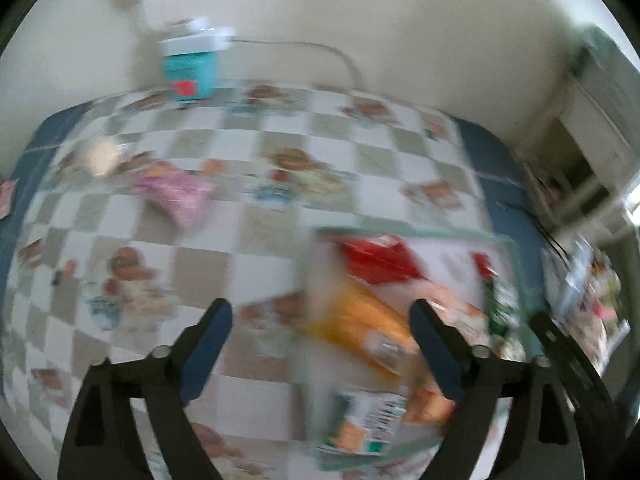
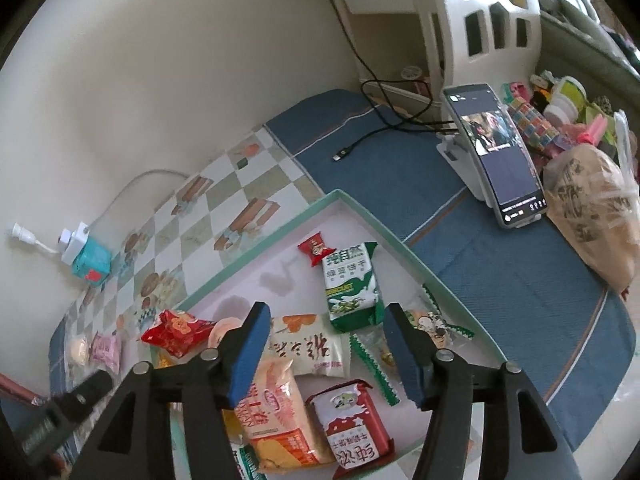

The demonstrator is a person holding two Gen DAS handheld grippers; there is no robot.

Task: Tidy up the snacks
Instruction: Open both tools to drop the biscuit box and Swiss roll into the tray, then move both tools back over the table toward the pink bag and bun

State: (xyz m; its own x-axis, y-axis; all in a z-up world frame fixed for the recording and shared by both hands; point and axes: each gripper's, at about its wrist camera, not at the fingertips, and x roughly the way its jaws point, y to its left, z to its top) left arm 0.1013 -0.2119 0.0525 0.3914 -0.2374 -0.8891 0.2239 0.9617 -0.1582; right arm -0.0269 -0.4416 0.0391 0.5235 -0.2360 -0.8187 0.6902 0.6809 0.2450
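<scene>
A shallow tray with a green rim (image 2: 280,224) holds several snack packets: a green biscuit pack (image 2: 350,284), a white packet (image 2: 308,350), an orange packet (image 2: 280,412) and red ones (image 2: 176,330). My right gripper (image 2: 324,354) is open and empty, just above the tray's snacks. The left wrist view is blurred by motion. My left gripper (image 1: 320,344) is open and empty above the tray's left edge (image 1: 312,304). A pink packet (image 1: 176,192) and a pale round snack (image 1: 100,156) lie on the checked cloth, outside the tray; both also show in the right wrist view (image 2: 106,350).
A teal box with a white plug (image 2: 86,258) stands by the wall. A phone on a stand (image 2: 496,148), a black cable (image 2: 360,144) and a brown bag (image 2: 592,208) are on the blue mat to the right. A white shelf (image 2: 460,20) stands behind.
</scene>
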